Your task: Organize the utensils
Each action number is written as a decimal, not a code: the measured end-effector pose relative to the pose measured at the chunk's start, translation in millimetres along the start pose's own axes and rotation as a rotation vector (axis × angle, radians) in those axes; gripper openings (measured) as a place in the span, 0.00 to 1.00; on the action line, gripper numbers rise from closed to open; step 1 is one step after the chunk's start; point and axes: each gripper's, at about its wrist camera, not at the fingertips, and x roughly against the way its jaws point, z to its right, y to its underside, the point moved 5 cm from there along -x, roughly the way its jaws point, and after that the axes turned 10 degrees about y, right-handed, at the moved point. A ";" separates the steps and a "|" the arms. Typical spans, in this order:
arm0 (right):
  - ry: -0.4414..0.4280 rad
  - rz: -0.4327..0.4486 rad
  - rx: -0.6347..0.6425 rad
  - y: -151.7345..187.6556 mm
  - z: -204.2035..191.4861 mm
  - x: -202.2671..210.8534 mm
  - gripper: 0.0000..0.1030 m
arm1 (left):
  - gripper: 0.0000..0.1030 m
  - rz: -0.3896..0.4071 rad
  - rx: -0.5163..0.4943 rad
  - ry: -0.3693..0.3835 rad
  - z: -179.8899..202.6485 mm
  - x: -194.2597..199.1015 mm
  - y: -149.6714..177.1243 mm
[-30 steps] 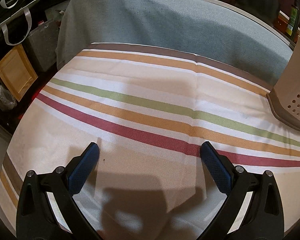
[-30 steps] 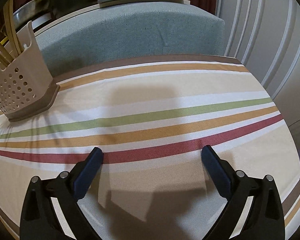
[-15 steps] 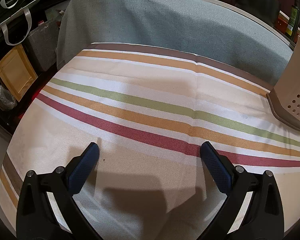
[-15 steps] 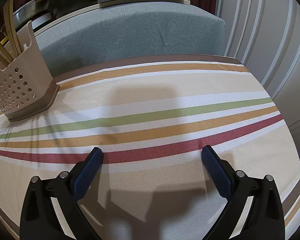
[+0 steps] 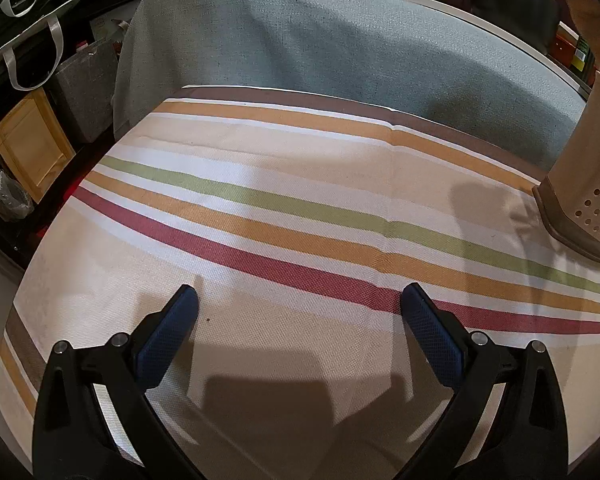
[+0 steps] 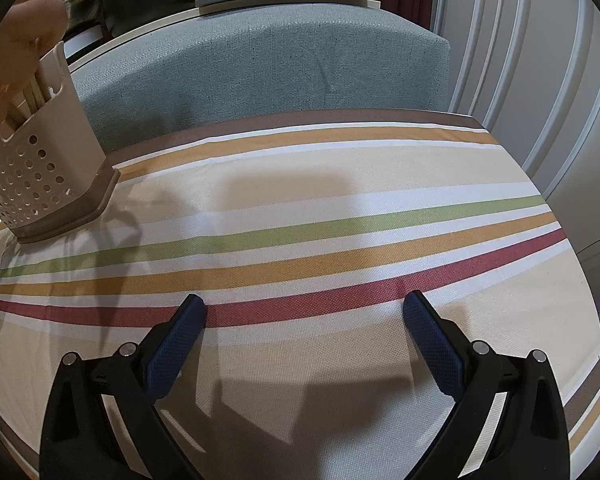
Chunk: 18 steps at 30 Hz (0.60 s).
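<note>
utensil holder (image 6: 32, 168): beige, perforated, upright | chopsticks (image 6: 32, 92): standing inside, blurred

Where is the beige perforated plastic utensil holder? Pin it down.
The beige perforated plastic utensil holder stands at the left edge of the right wrist view, on the striped tablecloth near its far edge, a hand reaching in.

The striped tablecloth (image 5: 300, 216) was coarse woven cloth, matt. The perforated utensil caddy (image 6: 32, 176) at the frame's left looked like smooth beige plastic. The blue finger pads (image 6: 176, 344) bore a fine textured grip.
</note>
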 end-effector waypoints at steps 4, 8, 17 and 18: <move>0.000 0.000 0.000 0.3 0.3 0.0 0.94 | 0.96 0.000 0.000 0.000 0.2 0.1 0.0; 0.000 0.000 0.000 -0.3 0.4 -0.8 0.94 | 0.96 0.000 0.000 0.000 0.2 0.1 0.0; 0.000 0.000 0.000 0.1 0.9 -0.8 0.94 | 0.96 0.000 0.000 -0.001 0.2 0.1 0.2; 0.000 0.000 0.000 0.0 0.8 -0.8 0.94 | 0.96 0.000 0.000 -0.001 0.1 0.1 0.3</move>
